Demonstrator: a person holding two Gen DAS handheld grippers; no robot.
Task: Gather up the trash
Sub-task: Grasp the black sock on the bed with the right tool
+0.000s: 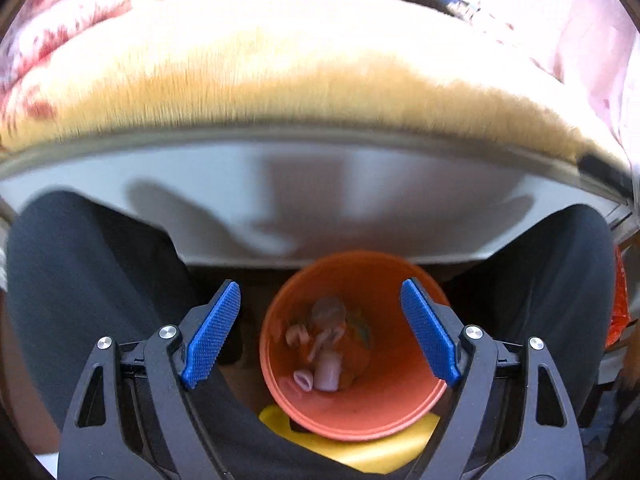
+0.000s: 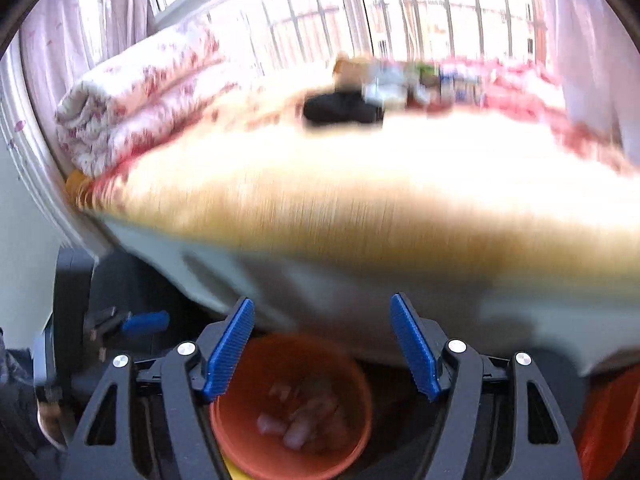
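Observation:
An orange trash bucket (image 1: 384, 396) stands on the floor below the bed edge, between a person's dark-trousered legs. Several pieces of trash (image 1: 324, 344) lie at its bottom, among them small pale tubes and crumpled bits. My left gripper (image 1: 322, 332) is open and empty, hovering right above the bucket's mouth. In the right wrist view the same bucket (image 2: 240, 436) shows blurred, low in the frame, with pale trash (image 2: 298, 420) inside. My right gripper (image 2: 322, 352) is open and empty, above the bucket's far rim.
A bed with a tan straw mat (image 1: 304, 92) and grey frame (image 1: 320, 184) fills the view ahead. A folded floral quilt (image 2: 132, 100) lies at its far left, a black item (image 2: 340, 110) and small packages (image 2: 424, 80) at the back. Something yellow (image 1: 360, 448) sits under the bucket.

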